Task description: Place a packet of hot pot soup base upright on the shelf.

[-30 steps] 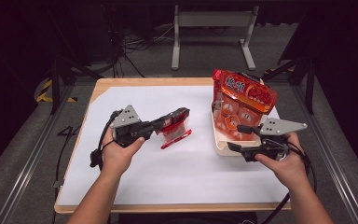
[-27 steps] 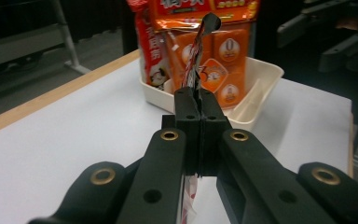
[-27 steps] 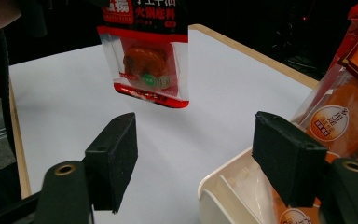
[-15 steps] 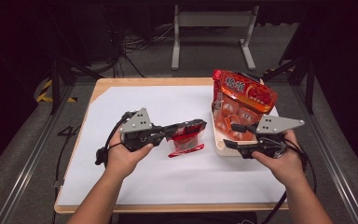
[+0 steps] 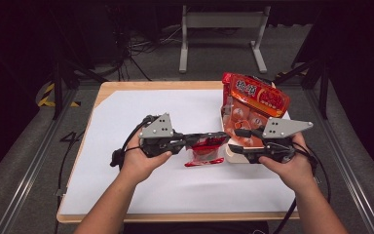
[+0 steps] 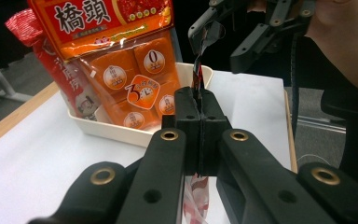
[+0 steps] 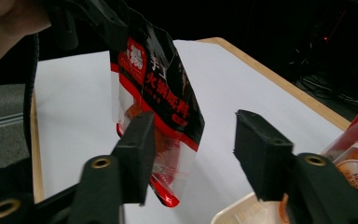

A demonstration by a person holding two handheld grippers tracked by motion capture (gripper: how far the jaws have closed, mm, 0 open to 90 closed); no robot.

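A red and black sachet [image 5: 204, 148] hangs from my left gripper [image 5: 221, 136], which is shut on its edge just left of the white tray [image 5: 233, 157]. In the left gripper view the jaws [image 6: 199, 100] pinch the sachet [image 6: 196, 200], which sticks out above and below them. My right gripper [image 5: 233, 139] faces it at the tray's near corner. Its jaws have just been closing. In the right gripper view the sachet [image 7: 154, 79] hangs partly between the jaws of my right gripper [image 7: 196, 130], against the left pad, and the right pad stands clear of it.
A big orange snack bag [image 5: 255, 95] stands upright in the tray at the table's right side, also seen as the orange bag [image 6: 121, 46] in the tray [image 6: 121, 133]. White paper [image 5: 136, 112] covers the wooden table. Metal frame legs stand behind the table.
My left gripper has carried the sachet to the right and a little up, from mid-table to the tray's left edge. The right gripper stayed put and its jaws narrowed.
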